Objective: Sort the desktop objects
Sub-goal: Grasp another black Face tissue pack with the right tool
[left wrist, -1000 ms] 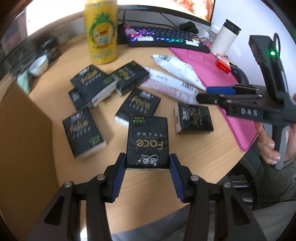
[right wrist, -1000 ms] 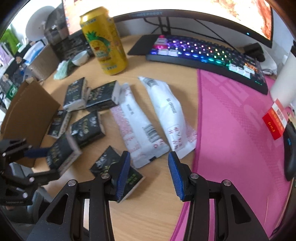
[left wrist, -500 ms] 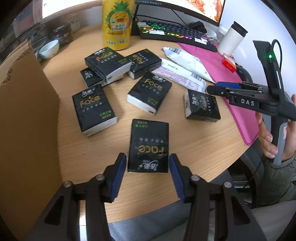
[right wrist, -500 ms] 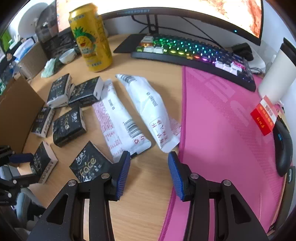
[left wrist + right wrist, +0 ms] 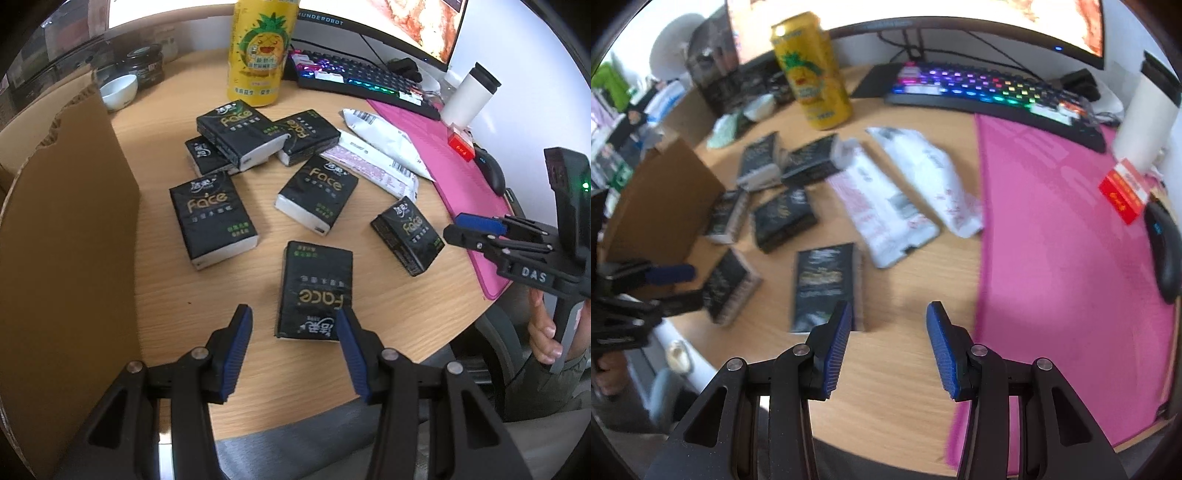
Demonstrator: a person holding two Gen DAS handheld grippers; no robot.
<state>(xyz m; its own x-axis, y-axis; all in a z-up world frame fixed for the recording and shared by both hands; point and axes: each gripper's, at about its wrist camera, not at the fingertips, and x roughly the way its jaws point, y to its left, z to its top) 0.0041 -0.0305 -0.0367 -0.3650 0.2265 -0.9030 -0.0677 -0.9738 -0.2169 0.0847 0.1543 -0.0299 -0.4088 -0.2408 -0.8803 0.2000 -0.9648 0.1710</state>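
The left tool (image 5: 293, 350) hangs released over the worktop (image 5: 388, 321), one black tissue pack (image 5: 314, 290) lying free beside its right pad — picking looks next, needing recentring. The right tool (image 5: 886, 347) gapes empty.

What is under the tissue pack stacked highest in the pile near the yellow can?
The top tissue pack lies across a smaller black pack, whose left end sticks out, and its right edge meets another pack. How much of the smaller pack is covered cannot be seen.
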